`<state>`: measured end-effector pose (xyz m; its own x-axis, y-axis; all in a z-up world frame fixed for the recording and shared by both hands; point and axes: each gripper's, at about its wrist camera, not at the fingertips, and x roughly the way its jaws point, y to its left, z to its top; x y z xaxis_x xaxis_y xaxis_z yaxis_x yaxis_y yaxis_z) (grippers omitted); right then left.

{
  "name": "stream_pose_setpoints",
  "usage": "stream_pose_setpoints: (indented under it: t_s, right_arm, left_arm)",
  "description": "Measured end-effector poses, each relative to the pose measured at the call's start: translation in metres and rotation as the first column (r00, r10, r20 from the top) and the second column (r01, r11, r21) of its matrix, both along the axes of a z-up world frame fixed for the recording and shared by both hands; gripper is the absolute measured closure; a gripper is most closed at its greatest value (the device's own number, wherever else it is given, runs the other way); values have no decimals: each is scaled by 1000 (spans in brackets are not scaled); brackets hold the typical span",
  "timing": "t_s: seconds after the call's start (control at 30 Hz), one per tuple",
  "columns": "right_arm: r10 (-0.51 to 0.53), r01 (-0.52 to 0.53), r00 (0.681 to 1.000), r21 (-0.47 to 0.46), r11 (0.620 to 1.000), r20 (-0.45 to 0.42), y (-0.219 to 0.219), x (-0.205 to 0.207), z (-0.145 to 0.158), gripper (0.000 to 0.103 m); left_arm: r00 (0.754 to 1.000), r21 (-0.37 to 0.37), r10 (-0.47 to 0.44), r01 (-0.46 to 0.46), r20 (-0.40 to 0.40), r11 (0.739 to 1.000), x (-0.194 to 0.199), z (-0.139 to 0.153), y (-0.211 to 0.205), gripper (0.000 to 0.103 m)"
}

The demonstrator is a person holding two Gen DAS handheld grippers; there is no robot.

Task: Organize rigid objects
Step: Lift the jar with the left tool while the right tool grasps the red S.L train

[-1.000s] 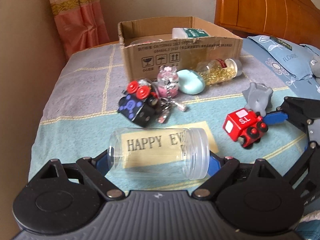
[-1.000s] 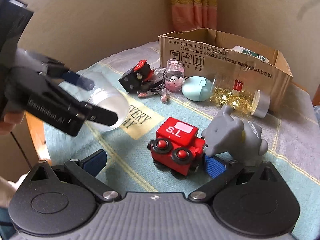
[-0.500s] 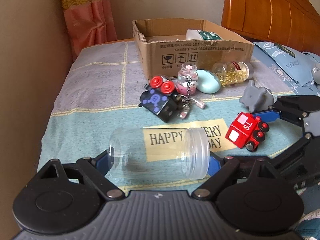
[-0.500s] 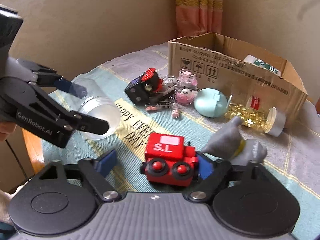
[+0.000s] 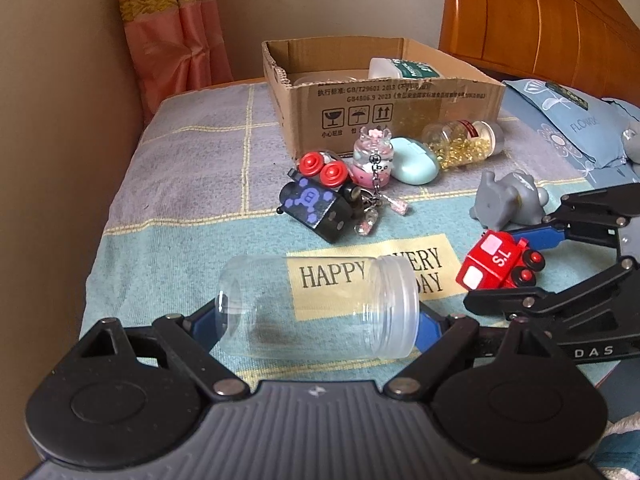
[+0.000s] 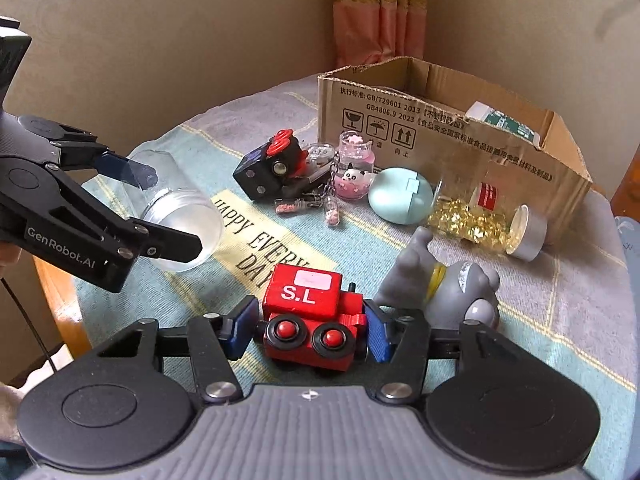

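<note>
My left gripper (image 5: 320,322), low centre of the left wrist view, is clamped end to end on the clear jar (image 5: 316,306), held sideways above the cloth (image 5: 180,184). My right gripper (image 6: 306,330), low centre of the right wrist view, has its blue pads (image 6: 378,332) closed against both sides of the red train (image 6: 310,312), which seems to sit on the cloth just beside the grey elephant (image 6: 456,284). The cardboard box (image 5: 384,108), upper centre, already holds a white bottle (image 5: 404,69). Risks, as I judge them: the smooth jar may slip or pivot between my pads; the train's wheels may let it roll out of the grip; lifting it may nudge the elephant.
</note>
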<state>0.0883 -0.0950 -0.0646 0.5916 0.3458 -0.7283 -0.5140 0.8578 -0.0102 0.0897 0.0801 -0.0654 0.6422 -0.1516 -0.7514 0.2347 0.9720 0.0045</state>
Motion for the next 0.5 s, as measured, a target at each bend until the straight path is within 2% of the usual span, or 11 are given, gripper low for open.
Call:
stream_pose_setpoints:
  t_s: [0.27, 0.5]
  right_arm:
    - [35, -36, 999, -11, 999, -35, -8, -7, 17, 42]
    - [60, -59, 997, 15, 998, -49, -18, -2, 43, 42]
  left_arm:
    - [997, 20, -75, 76, -15, 997, 0, 15, -7, 13]
    - [986, 20, -165, 165, 0, 986, 14, 45, -13, 13]
